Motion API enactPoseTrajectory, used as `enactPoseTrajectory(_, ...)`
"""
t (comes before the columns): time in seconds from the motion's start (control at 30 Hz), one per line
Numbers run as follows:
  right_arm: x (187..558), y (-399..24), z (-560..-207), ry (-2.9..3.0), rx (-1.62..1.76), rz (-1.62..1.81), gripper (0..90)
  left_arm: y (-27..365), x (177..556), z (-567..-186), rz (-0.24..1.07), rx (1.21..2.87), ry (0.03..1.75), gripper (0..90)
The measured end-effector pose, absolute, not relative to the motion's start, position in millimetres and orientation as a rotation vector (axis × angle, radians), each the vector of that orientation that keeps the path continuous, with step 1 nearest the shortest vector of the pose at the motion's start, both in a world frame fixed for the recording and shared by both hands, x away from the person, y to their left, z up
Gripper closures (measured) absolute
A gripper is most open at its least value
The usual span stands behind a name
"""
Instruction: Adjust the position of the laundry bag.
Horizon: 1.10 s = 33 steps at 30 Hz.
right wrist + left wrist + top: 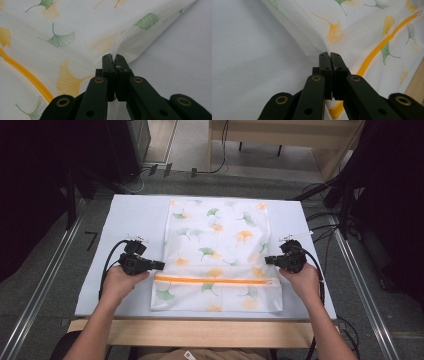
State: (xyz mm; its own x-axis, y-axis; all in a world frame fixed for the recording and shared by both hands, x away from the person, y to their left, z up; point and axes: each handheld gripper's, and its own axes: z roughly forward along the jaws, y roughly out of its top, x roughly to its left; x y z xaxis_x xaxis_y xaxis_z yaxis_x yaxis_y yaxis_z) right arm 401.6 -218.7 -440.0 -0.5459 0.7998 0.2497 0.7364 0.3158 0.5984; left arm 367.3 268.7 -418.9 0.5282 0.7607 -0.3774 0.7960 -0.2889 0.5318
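High view: one white mesh bag [216,255] printed with green and yellow ginkgo leaves lies flat on the pale desk [125,215], its single orange zipper [212,281] running straight across near the person's edge. Two hand-held grippers work it, one at each side edge just above the zipper. The left hand-held gripper [159,265], seen close in the left gripper view [330,55], has its jaws pressed together on a pinch of the bag's edge, the fabric rising in a fold from the tips. The right hand-held gripper [269,260] likewise pinches the opposite edge [114,58], the mesh drawn into a small peak there. Between the two grips, the bag lies smooth on the desk
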Motion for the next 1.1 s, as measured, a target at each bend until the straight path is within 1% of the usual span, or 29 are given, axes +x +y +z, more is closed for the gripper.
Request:
enactPoseTrajectory(0.47,404.1,-193.9,-437.9,2.511,1.385,1.072,90.0,294.1,364.0,-416.0,-0.027,2.056,1.316,89.7)
enactPoseTrajectory(0.6,404.2,-186.3,-436.9,2.523,1.364,1.084,89.9,301.5,362.4,-415.3,0.003,2.071,1.338,89.8)
enactPoseTrajectory(0.87,404.6,-173.2,-437.6,2.545,1.337,1.076,88.9,311.2,361.5,-416.0,-0.005,2.06,1.368,89.3)
enactPoseTrajectory(0.97,405.2,-172.3,-439.5,2.555,1.348,1.059,84.0,311.4,362.2,-417.5,-0.02,2.058,1.375,82.3)
enactPoseTrajectory(1.0,405.8,-173.5,-440.1,2.559,1.35,1.059,76.1,311.4,362.3,-417.5,-0.022,2.054,1.375,75.9)
enactPoseTrajectory(1.03,405.8,-173.5,-440.1,2.559,1.35,1.059,76.1,311.4,362.3,-417.5,-0.022,2.054,1.375,74.1)
enactPoseTrajectory(1.07,406.5,-175.5,-440.4,2.556,1.341,1.08,69.0,311.4,362.0,-416.9,-0.021,2.053,1.367,70.8)
enactPoseTrajectory(1.1,406.5,-175.5,-440.4,2.556,1.341,1.08,69.0,311.5,361.6,-416.1,-0.016,2.053,1.364,70.8)
